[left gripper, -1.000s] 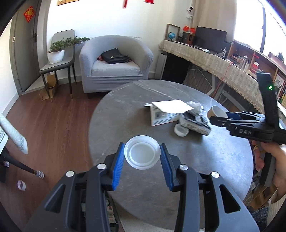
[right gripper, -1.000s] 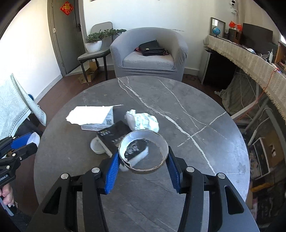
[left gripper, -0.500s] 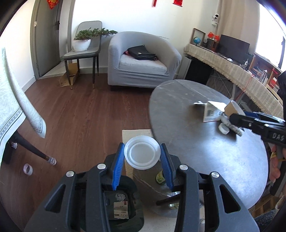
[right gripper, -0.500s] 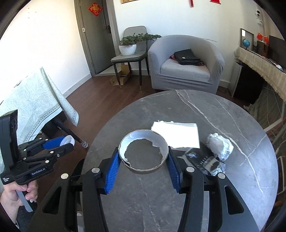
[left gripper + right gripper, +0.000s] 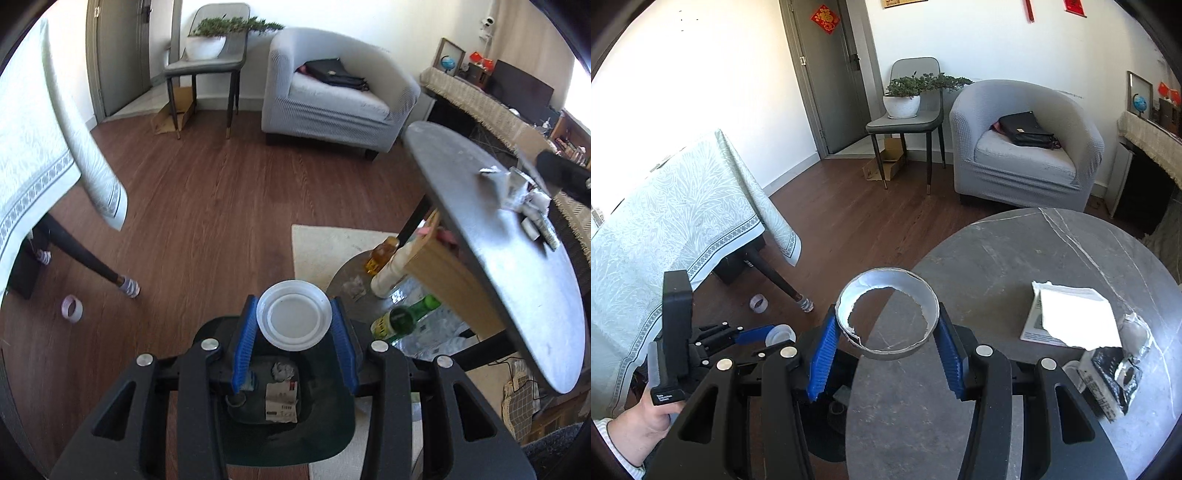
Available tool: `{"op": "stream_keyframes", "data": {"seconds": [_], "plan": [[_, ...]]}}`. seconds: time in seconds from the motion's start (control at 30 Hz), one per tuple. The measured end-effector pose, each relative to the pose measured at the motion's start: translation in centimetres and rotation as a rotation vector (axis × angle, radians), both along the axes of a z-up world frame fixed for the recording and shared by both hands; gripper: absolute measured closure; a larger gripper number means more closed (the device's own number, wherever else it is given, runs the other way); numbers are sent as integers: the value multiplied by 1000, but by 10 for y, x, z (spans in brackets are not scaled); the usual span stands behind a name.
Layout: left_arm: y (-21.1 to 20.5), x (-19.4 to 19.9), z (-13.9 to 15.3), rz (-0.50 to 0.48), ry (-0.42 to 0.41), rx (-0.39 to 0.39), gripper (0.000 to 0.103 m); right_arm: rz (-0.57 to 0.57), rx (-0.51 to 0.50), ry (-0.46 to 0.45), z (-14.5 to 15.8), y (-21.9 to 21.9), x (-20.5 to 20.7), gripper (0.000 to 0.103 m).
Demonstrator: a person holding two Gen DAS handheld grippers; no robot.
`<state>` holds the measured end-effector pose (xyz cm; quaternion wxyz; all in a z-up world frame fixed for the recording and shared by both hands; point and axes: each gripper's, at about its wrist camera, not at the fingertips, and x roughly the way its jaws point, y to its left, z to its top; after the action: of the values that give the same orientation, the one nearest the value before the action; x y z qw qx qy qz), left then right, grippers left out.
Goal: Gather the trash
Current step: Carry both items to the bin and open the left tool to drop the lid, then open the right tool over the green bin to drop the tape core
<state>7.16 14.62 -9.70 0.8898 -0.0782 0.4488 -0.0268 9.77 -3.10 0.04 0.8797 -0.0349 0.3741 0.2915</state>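
My left gripper (image 5: 293, 334) is shut on a white plastic lid (image 5: 293, 319) and holds it over a dark trash bin (image 5: 306, 424) on the floor; paper scraps lie in the bin. The left gripper also shows in the right wrist view (image 5: 764, 338), left of the table. My right gripper (image 5: 886, 343) is shut on a torn paper cup ring (image 5: 888, 314) over the left edge of the round grey table (image 5: 1015, 266). On the table lie a white box (image 5: 1067, 317), a black packet (image 5: 1108, 380) and crumpled foil (image 5: 1137, 328).
Bottles (image 5: 402, 317) and a wooden panel (image 5: 439, 266) sit under the table. A cloth-covered table (image 5: 665, 221) stands at left, a tape roll (image 5: 72, 308) lies on the floor. A grey armchair (image 5: 1023, 147) and a chair with a plant (image 5: 905, 110) stand at the back.
My left gripper has swung left off the table and down over the trash bin with the lid. My right gripper has carried the cup ring left to the table's edge.
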Motion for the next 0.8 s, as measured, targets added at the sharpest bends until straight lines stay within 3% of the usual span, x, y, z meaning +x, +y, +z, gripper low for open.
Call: {"op": "stream_keyframes", "data": {"seconds": [0.5, 0.57, 0.8], "plan": [[30, -7, -54, -9, 183, 18, 57, 82, -1, 25, -15, 57, 1, 52], [32, -8, -56, -5, 188, 18, 53, 96, -9, 34, -19, 65, 0, 52], [46, -15, -39, 15, 135, 16, 57, 134, -51, 69, -38, 91, -2, 52]]}}
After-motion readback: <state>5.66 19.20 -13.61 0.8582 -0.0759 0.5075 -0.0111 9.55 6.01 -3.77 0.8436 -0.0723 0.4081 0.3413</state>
